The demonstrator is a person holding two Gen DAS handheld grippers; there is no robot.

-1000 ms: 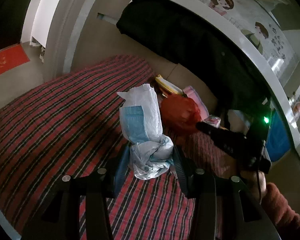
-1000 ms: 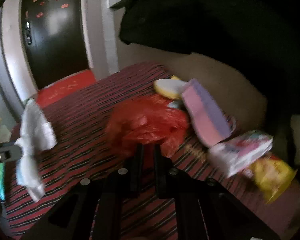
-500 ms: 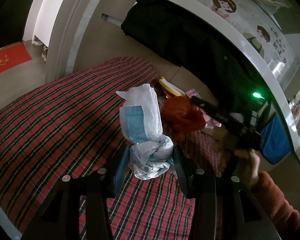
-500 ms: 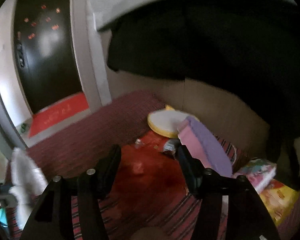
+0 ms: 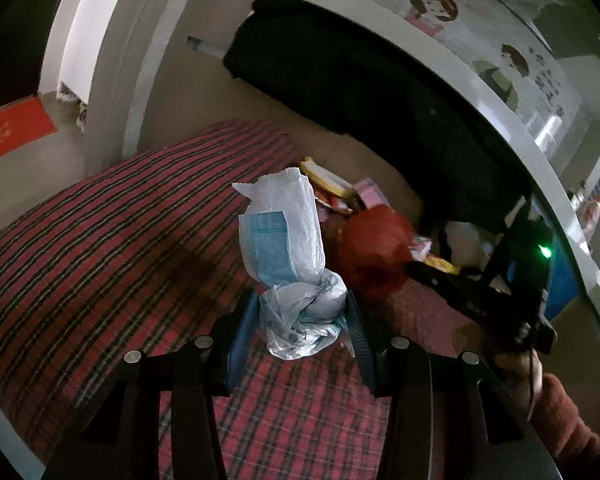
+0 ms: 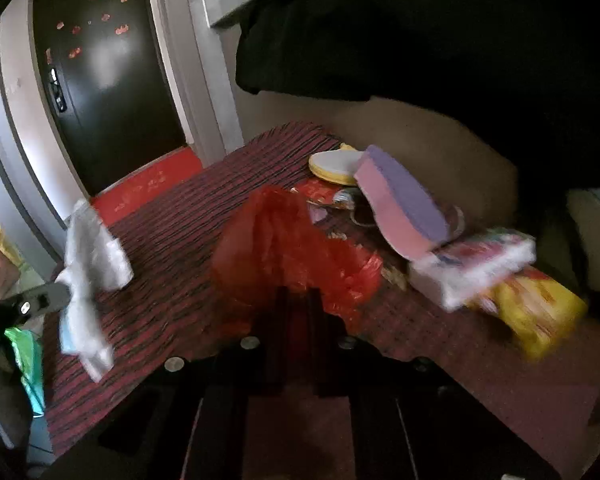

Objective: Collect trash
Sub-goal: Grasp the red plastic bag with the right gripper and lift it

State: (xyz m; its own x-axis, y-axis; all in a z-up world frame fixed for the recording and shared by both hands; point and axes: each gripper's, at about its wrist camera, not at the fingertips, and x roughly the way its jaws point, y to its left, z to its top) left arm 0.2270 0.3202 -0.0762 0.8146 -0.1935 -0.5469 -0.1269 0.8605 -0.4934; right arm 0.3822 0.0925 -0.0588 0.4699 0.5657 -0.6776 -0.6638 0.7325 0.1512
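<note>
I see my left tool [image 5: 300, 320] clenched on a crumpled white and blue plastic bag [image 5: 288, 256]. The two fingers [image 5: 240, 328] press the knotted lower part from both sides, and the rest of the bag stands up above them, over the bed [image 5: 100, 248] with the red striped cover. In the right wrist view the same white bag [image 6: 88, 276] hangs at the left edge of the picture, held by the left tool [image 6: 40, 300], above the side of the bed [image 6: 172, 280].

My right tool [image 6: 298, 312] is clenched on the red plastic bag [image 6: 288, 248]. Its fingers stand very close together with the thin red film between them, and the bag rises loosely in front of them. In the left wrist view the red bag [image 5: 376, 248] is just to the right of the white one, and the right tool [image 5: 416, 270] reaches to it from the right side.

Behind the red bag, near the wall, some things lie on the bed: a round white and yellow object [image 6: 334, 164], a pink and purple pack [image 6: 400, 204] tilted against it, a white printed package [image 6: 472, 264] and a yellow packet [image 6: 536, 312] partly under that package. A dark garment [image 6: 380, 40] hangs above them. A dark door [image 6: 108, 72] is at the far left, with a red mat [image 6: 148, 188] on the floor before it.
</note>
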